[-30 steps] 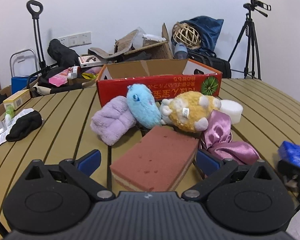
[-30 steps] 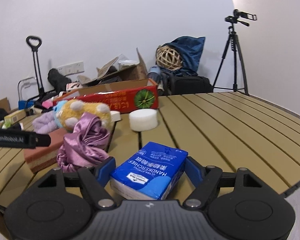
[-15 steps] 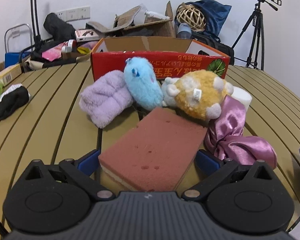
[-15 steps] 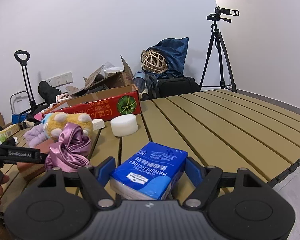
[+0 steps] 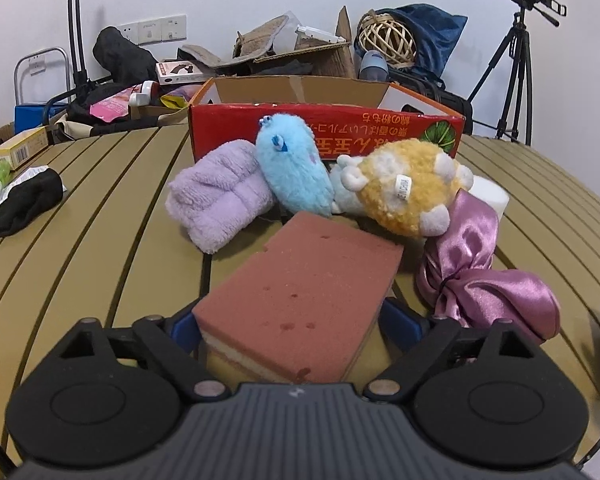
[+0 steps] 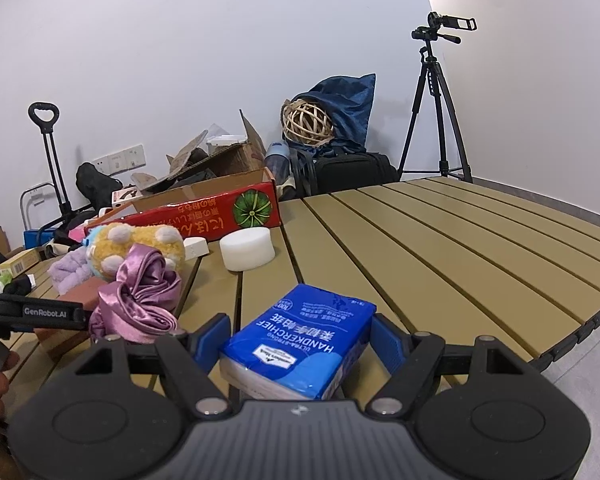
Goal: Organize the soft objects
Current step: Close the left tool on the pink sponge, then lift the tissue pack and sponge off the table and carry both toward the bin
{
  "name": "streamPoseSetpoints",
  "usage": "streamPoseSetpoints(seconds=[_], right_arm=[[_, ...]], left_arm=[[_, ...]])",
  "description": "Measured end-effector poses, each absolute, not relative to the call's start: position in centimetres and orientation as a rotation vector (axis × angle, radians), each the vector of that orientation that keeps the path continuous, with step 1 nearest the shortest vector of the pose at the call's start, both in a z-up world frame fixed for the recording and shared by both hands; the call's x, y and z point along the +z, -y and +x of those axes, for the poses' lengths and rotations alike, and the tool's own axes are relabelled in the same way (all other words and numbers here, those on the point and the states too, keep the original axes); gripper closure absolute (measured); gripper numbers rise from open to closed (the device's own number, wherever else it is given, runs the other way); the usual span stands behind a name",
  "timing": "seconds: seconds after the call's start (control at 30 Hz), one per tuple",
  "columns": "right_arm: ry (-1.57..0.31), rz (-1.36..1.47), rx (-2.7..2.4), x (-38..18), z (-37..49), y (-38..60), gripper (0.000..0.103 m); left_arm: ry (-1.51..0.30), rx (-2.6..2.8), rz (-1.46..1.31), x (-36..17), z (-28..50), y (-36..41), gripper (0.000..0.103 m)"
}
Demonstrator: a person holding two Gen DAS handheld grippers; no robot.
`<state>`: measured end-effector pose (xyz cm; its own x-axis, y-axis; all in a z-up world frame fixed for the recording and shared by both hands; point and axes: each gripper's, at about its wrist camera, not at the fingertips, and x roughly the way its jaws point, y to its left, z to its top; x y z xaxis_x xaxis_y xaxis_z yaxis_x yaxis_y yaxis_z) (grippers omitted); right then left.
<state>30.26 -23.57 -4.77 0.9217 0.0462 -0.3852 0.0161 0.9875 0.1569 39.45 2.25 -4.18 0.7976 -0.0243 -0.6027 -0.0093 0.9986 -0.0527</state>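
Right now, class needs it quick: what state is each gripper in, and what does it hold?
Left gripper: shut on the red sponge.
Right gripper: shut on the blue handkerchief pack.

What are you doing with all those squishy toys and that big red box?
A person is tidying soft things on a slatted table. The left gripper grips a reddish sponge; the right gripper grips a blue tissue pack. The plush toys lie in front of the red box.
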Motion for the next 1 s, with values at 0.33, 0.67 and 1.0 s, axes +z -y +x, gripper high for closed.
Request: streamPoseSetpoints(seconds=[0.33, 0.67, 1.0], right_arm=[[-0.397, 0.150, 0.023, -4.8, 30.1, 23.2, 0.028], [-0.383, 0.148, 0.043, -4.3, 29.4, 23.0, 0.028], [-0.365, 0.133, 0.071, -3.6, 28.1, 22.4, 0.028]], left_arm=[[-0.577, 0.023, -0.035, -2.9, 37.4, -1.9, 0.013], [-0.506, 0.048, -0.022, -1.6, 34.4, -1.9, 0.013], [-0.452, 0.020, -0.014, -0.6, 31.4, -1.8, 0.013]])
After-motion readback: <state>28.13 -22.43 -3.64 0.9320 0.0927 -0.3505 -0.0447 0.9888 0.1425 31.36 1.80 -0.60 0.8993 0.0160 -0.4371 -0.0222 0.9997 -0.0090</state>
